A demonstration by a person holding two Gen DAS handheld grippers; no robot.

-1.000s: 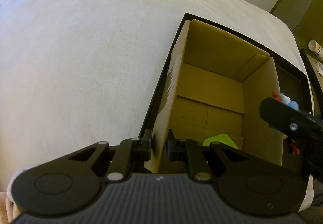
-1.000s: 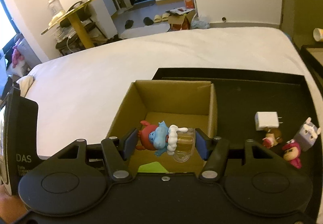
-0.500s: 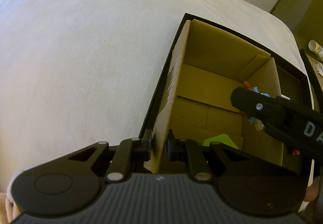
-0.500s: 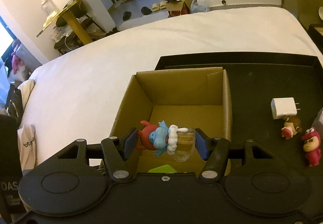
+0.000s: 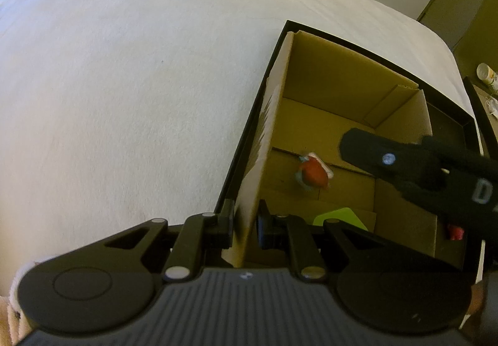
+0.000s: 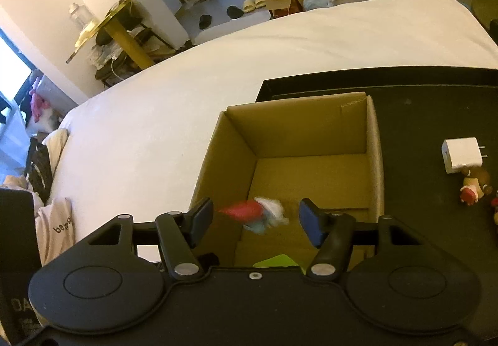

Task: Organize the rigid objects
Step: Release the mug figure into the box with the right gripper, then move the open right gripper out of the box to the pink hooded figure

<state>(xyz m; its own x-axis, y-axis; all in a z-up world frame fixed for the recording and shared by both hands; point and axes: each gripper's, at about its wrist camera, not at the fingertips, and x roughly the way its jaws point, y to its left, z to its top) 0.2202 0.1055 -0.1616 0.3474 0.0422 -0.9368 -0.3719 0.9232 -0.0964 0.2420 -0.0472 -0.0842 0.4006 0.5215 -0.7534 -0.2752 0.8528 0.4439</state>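
Observation:
An open cardboard box [image 5: 348, 90] [image 6: 298, 128] stands on a black tray [image 6: 429, 103]. My left gripper [image 5: 244, 221] is shut on the box's left wall. My right gripper [image 6: 255, 220] is open above the box; it shows in the left wrist view [image 5: 404, 162] as a black arm. A red-capped blue figurine [image 6: 260, 215] [image 5: 312, 173], blurred, is free between the open fingers, inside the box. A green piece [image 5: 340, 218] [image 6: 277, 260] lies on the box floor.
On the tray right of the box lie a white charger [image 6: 462, 156] and small figurines [image 6: 473, 187]. The tray rests on a white bed [image 5: 124, 81]. A gold table [image 6: 115, 19] and slippers [image 6: 255, 3] are beyond the bed.
My right gripper moved over the box and opened, letting go of the figurine, which is dropping into the box. The left gripper has stayed on the box wall.

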